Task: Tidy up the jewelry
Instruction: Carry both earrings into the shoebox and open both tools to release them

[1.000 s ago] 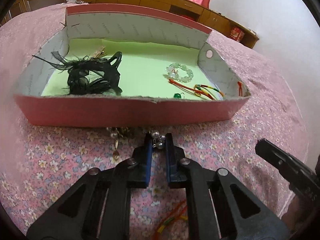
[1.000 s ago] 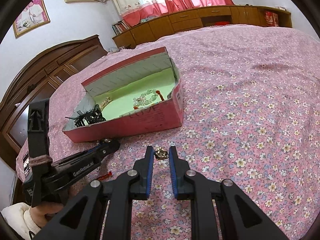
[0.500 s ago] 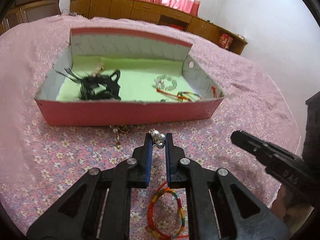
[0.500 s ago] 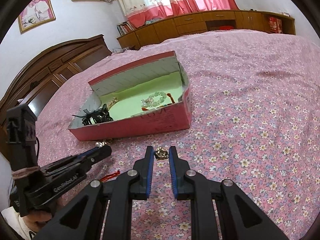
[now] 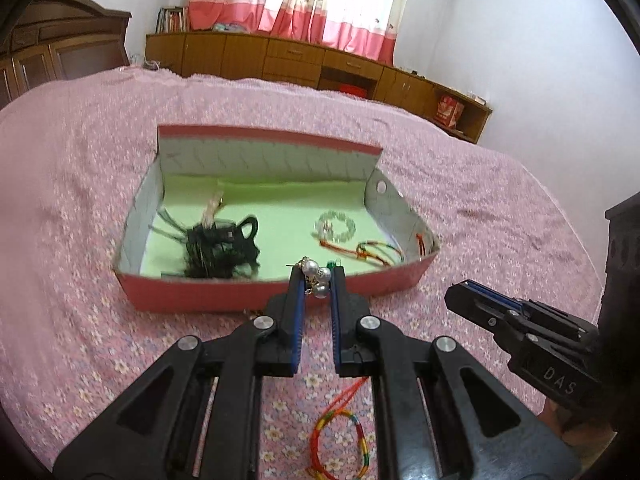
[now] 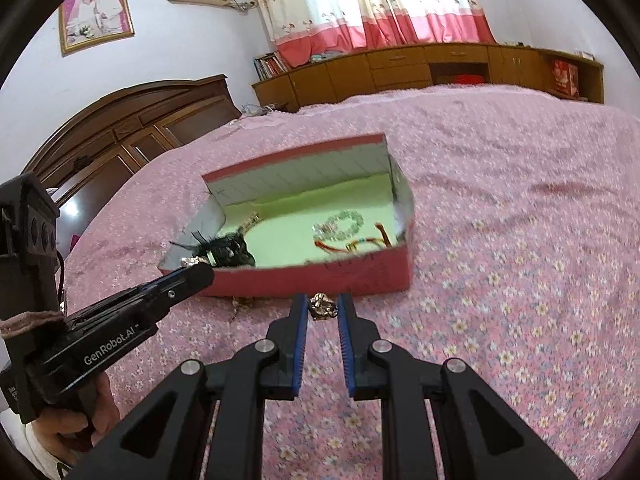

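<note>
left gripper (image 5: 317,280): jaws clamped on silver pearl-bead earring (image 5: 315,276), above near wall of open pink cardboard box (image 5: 256,294) | right gripper (image 6: 323,307): jaws pinching small gold-silver ornament (image 6: 322,306), just before box

Pink floral bedspread (image 5: 80,280), red box (image 5: 224,294)

pink floral bedspread (image 6: 520,240), wooden cabinets (image 5: 280,60), curtains (image 6: 380,4), framed photo (image 6: 96,14).
</note>
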### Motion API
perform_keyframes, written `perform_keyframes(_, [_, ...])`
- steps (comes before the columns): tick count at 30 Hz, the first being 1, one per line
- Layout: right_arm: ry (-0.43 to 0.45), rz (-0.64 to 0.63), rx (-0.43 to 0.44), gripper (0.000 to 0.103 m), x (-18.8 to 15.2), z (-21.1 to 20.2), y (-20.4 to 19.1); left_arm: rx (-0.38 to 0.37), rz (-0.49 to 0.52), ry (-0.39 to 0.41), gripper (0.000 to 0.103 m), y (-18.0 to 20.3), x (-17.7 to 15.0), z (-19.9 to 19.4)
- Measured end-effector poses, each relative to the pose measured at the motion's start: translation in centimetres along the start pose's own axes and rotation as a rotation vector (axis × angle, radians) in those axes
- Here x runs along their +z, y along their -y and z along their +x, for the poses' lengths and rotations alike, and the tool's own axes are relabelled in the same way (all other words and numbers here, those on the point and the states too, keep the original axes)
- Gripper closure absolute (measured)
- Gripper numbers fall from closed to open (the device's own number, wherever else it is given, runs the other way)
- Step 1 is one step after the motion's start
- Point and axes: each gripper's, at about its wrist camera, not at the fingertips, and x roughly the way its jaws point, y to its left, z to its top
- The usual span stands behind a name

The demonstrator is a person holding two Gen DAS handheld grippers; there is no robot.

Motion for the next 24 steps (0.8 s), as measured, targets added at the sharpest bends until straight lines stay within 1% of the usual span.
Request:
perform_keyframes(5, [0.034,-0.034,0.0,0.086,1.5,0.5,-0.6,0.012,0.019,0.035,0.099,0.2,1.3,0.4])
perform_keyframes(13, [0.062,-0.067,-0.015,0.086,3.5,2.7,-0.4,0.032,0.037,0.044,0.099,-0.2,2.5,2.4])
perform_keyframes(18, [0.066,-0.065,-0.026,0.086,4.6,4.7,0.4,0.044,0.046,0.031,0.099,-0.5,2.8,4.0])
perform_keyframes(24, [0.025,-0.071,-0.06,0.086,5.4,7.5,1.3,0.051,0.037,-0.018,0.099,-1.3,3.0,6.1])
